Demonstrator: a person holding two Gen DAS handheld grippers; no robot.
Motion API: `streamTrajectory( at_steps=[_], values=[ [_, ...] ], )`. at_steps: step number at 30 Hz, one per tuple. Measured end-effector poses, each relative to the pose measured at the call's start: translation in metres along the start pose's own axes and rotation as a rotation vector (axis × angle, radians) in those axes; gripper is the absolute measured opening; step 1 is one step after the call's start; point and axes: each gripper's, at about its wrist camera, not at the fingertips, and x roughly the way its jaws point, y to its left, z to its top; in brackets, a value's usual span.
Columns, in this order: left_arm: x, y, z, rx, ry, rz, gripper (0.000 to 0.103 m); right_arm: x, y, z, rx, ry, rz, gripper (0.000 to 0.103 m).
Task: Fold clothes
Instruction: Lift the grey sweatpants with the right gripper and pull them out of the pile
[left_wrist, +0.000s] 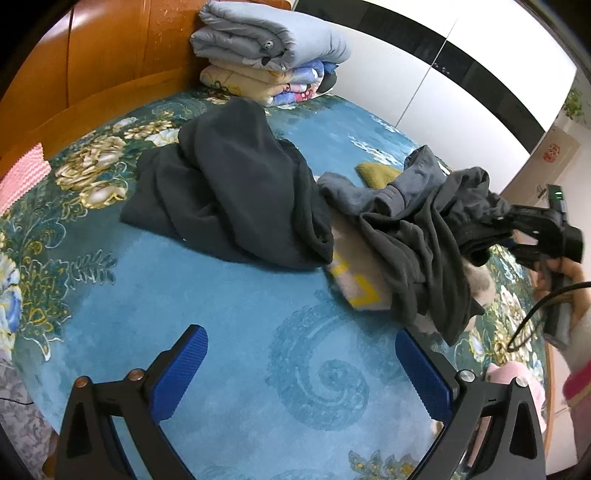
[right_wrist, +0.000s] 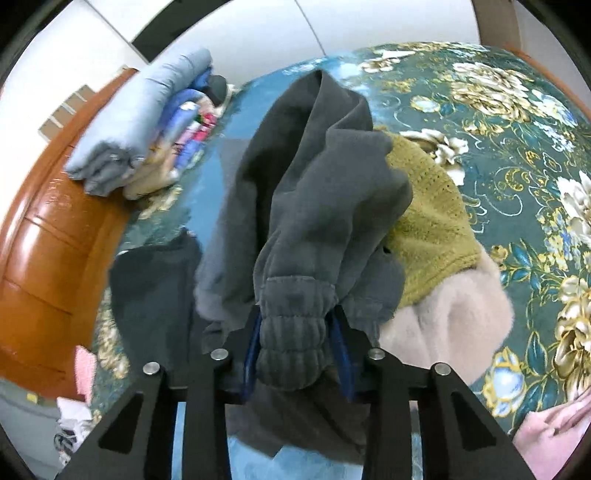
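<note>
The grey garment's ribbed cuff (right_wrist: 293, 339) sits pinched between the right gripper's (right_wrist: 295, 354) blue pads, its body trailing onto the blue floral bedspread (left_wrist: 221, 295). The left gripper (left_wrist: 299, 373) hangs wide open, empty, seemingly just short of the pile.

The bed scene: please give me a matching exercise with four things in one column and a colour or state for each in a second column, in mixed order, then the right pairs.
Things:
1. right claw
2. left claw
3. knitted garment
4. folded quilt on top of the stack

Colour or state:
A. light blue-grey
B. open, nothing between the pads
C. olive green
D. closed on the ribbed cuff of a grey garment

Pairs: 1-D, 2-B, 3-C, 4-A
</note>
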Motion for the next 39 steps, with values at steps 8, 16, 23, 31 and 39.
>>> streamTrajectory(
  at_steps=[8, 16, 23, 31, 39],
  values=[
    [-0.021, 0.006, -0.006, -0.025, -0.016, -0.02, 0.103, -0.086, 0.042, -0.032, -0.131, -0.054, 0.232, 0.03],
    [-0.063, 0.029, -0.009, -0.06, -0.096, -0.048, 0.103, -0.121, 0.125, -0.087, -0.375, 0.024, 0.415, 0.03],
    [-0.105, 0.074, -0.025, -0.124, -0.163, 0.001, 0.103, -0.09, 0.183, -0.159, -0.524, 0.214, 0.553, 0.03],
    [-0.134, 0.136, -0.046, -0.264, -0.159, 0.079, 0.103, 0.006, 0.232, -0.22, -0.544, 0.416, 0.516, 0.03],
    [-0.134, 0.138, -0.043, -0.199, -0.109, 0.119, 0.103, 0.06, 0.248, -0.249, -0.505, 0.514, 0.456, 0.051]
  ],
)
